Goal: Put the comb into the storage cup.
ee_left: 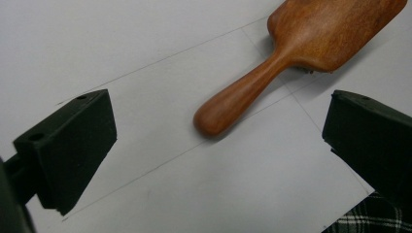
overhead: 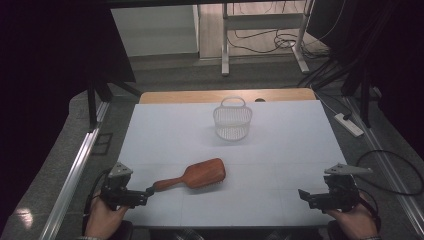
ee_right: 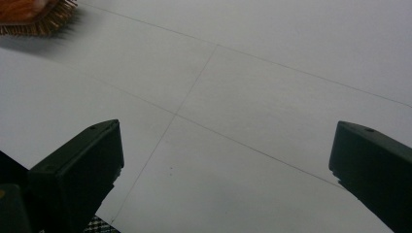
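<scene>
Left gripper [overhead: 148, 194] sits at the near left edge of the table [overhead: 280, 135], held low in the person's left hand [overhead: 102, 218], its jaws spread wide with nothing between them; in the left gripper view [ee_left: 214, 141] the two black jaws stand far apart at either side of the frame. Directly ahead of that opening lies the wooden hairbrush [overhead: 192, 176], and the rounded end of its handle [ee_left: 214, 119] points back toward the gripper, just short of the jaw line and apart from both jaws. The brush's long axis runs from the handle end at near left up and away to the paddle head at centre table, bristle side down on the white surface. Right gripper [overhead: 305, 196] rests at the near right edge in the right hand [overhead: 352, 217], jaws likewise wide and empty; its own view [ee_right: 226, 160] looks over bare table, with just the bristled edge of the brush head [ee_right: 34, 17] at the upper left corner, well apart. Judgement: the left gripper is plainly the nearer, and the handle presents itself along that gripper's line of approach, so a short advance would bring the handle between the jaws. A white mesh basket [overhead: 232, 120] stands upright at the far centre, well beyond the brush.
</scene>
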`<act>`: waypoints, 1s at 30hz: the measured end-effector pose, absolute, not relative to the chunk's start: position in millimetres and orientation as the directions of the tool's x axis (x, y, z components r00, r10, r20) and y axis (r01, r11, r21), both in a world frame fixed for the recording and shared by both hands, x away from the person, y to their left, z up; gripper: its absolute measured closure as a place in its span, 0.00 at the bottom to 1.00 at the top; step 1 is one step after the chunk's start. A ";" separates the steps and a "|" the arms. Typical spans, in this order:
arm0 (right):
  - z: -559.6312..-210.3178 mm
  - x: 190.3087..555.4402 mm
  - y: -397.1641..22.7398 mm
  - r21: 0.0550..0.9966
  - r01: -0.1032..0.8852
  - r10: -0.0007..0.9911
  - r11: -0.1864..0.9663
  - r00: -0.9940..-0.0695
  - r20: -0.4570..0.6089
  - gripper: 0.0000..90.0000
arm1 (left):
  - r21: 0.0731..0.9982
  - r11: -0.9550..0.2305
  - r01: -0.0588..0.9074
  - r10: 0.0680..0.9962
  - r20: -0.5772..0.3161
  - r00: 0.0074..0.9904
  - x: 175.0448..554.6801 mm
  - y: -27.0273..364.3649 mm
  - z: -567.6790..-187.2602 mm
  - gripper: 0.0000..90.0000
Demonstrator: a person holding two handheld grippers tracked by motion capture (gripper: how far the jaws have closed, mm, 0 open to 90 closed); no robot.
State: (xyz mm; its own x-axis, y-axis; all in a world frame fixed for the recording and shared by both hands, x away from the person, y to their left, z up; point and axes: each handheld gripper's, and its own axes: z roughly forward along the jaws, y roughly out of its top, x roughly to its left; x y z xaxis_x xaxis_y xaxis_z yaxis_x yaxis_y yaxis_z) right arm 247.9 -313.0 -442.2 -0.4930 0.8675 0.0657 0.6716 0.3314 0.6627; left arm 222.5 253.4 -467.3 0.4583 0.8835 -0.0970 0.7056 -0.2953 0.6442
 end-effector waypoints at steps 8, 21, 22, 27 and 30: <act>-442.3 248.2 -312.6 0.661 0.672 0.866 0.335 -0.495 0.065 0.00 | 0.629 -0.334 0.702 0.874 -0.074 0.481 233.6 249.0 -468.3 0.00; -442.5 248.4 -312.7 0.658 0.674 0.866 0.336 -0.496 0.066 0.00 | 0.612 -0.364 0.702 0.859 -0.071 0.507 252.3 242.8 -469.8 0.00; -442.5 248.4 -312.7 0.658 0.673 0.865 0.337 -0.497 0.066 0.00 | 0.610 -0.365 0.704 0.860 -0.070 0.506 253.8 242.4 -470.1 0.00; -442.6 248.6 -312.6 0.657 0.674 0.865 0.338 -0.498 0.065 0.00 | 0.603 -0.366 0.709 0.857 -0.078 0.509 260.8 240.2 -471.4 0.00; -442.6 248.6 -312.5 0.656 0.675 0.865 0.339 -0.498 0.066 0.00 | 0.603 -0.359 0.712 0.855 -0.093 0.510 265.2 238.5 -471.6 0.00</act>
